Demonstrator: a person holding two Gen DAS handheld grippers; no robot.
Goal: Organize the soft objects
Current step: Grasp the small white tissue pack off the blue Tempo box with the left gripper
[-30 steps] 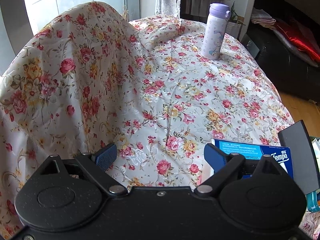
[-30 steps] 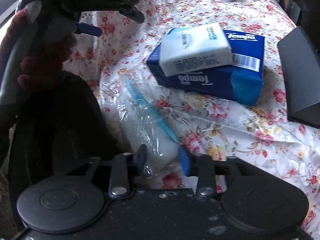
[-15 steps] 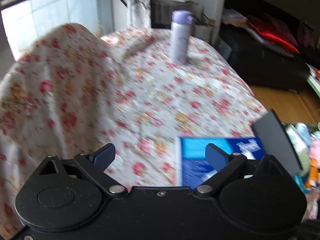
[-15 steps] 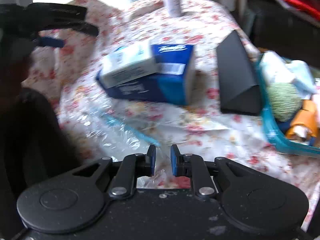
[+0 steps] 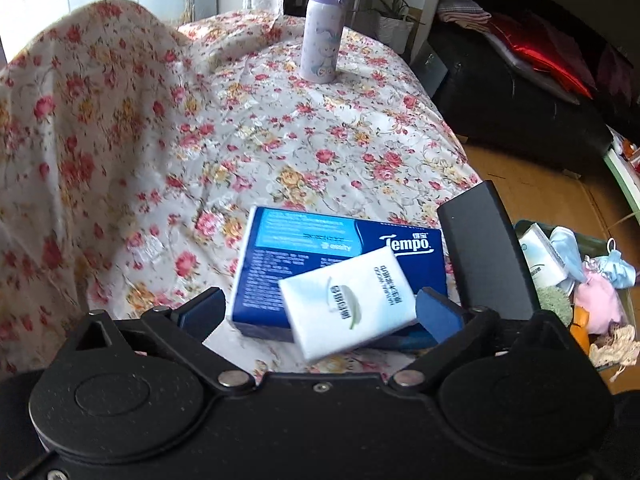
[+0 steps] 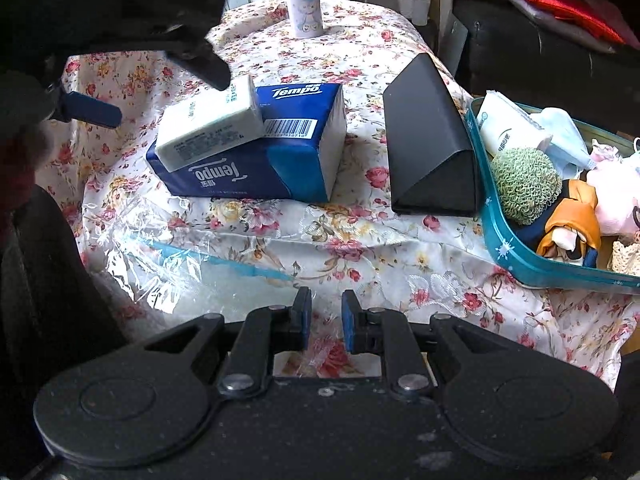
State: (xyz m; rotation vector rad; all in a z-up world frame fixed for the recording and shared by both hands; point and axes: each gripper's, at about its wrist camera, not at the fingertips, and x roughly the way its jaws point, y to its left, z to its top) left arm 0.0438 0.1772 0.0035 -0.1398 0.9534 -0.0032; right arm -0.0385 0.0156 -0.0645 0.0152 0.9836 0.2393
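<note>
A white tissue pack lies askew on a blue Tempo tissue pack on the floral cloth. My left gripper straddles the white pack. Its jaws are opening and the blue pads stand clear of the pack's sides. A crinkled clear plastic bag with a blue strip lies at the near left. My right gripper is shut on the edge of this bag. A teal bin at the right holds a green scrubber, a pink plush and other soft things.
A black triangular case stands between the Tempo pack and the bin. A lilac bottle stands upright at the table's far side. The cloth rises over a hump on the left. A person's dark red sleeve shows at far left.
The left gripper moved right over the tissue packs, and the white pack now lies between its wider jaws. The right gripper shut on the plastic bag and swung right, bringing the bin into view.
</note>
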